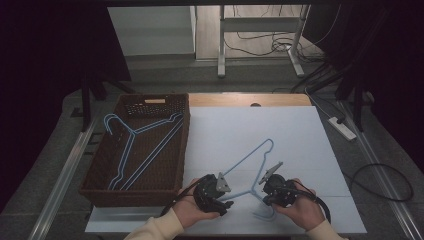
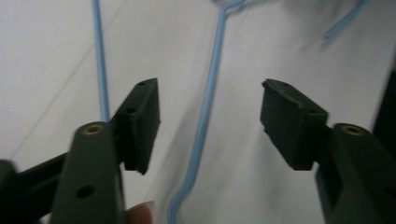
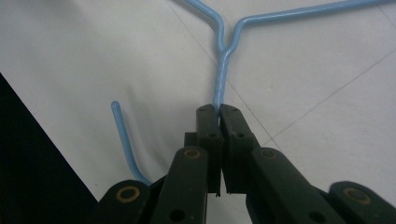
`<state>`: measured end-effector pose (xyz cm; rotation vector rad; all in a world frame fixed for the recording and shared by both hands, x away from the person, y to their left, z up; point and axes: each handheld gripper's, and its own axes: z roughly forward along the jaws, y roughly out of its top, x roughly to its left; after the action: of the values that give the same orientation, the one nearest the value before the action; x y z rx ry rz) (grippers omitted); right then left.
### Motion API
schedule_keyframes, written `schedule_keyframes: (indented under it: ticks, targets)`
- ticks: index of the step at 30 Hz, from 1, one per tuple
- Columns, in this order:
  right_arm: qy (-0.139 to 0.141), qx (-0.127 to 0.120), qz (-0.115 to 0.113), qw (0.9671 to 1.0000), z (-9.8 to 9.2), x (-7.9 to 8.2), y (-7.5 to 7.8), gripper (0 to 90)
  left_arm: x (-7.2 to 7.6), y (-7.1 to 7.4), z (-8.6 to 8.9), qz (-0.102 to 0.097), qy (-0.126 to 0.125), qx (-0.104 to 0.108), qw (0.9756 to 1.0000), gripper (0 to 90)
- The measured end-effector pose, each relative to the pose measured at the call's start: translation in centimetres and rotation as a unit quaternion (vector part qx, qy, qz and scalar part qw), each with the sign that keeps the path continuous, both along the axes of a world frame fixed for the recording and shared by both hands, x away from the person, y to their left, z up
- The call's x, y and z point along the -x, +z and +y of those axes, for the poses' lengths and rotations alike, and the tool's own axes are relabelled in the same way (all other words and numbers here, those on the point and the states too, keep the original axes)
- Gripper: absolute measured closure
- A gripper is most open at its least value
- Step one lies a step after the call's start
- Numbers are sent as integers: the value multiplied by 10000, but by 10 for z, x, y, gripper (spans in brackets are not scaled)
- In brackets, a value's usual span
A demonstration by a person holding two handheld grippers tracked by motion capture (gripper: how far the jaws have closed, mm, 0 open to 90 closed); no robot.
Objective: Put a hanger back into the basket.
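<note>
So the light blue wire hanger (image 1: pixel 252 172) is lying flat on the white sheet (image 1: pixel 300 135), just to the right of the brown wicker basket (image 1: pixel 102 192), which already has a couple of the same blue hangers (image 1: pixel 137 150) lying in it. The right gripper (image 1: pixel 267 192) is clamped tight on the hanger's twisted neck, just below where the two shoulders split; you can see it clearly in the right gripper view, jaws pinched together with the wire (image 3: pixel 220 79) coming straight out between the tips and the hook (image 3: pixel 122 140) curling off beside them. The left gripper (image 1: pixel 223 199) sits on the basket side of the hanger and isn't holding anything: its jaws are roughly half open, and in the left gripper view one wire run (image 2: pixel 205 112) passes right down the gap between the pads (image 2: pixel 140 121) without either pad touching it. My read is we're at the "get a second grip" step before the hanger goes over into the basket. The next move probably calls for closing the left jaws squarely on that wire, then lifting both ends together and level so the thing doesn't swing, and clearing the basket's near wall on the way in.
</note>
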<state>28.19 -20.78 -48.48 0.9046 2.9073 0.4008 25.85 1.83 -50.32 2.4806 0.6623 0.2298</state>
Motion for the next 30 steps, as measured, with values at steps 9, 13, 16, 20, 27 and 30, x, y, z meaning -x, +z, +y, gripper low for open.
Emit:
schedule_keyframes:
  ticks: [9, 13, 16, 20, 27, 30]
  targets:
    - [11, 3, -12, 10000, 1, 0, 4, 880, -10, -12, -5, 151, -76, -160, 9997, 494]
    - [17, -10, -46, 10000, 2, 1, 7, 880, -12, -13, -4, 287, -128, -48, 9995, 615]
    - [25, -22, -69, 10000, 2, 1, 9, 880, -12, -13, -4, 344, -166, -26, 9993, 710]
    - [27, -47, -98, 9999, 2, 2, 12, 880, -14, -13, -2, 387, -151, -9, 9991, 808]
    - [-29, -119, -211, 9997, -1, 2, 17, 877, -12, -11, -3, 344, -263, 0, 9991, 851]
    - [-99, -252, -356, 9990, -6, 1, 20, 872, -9, -9, -3, 254, -315, 51, 9992, 871]
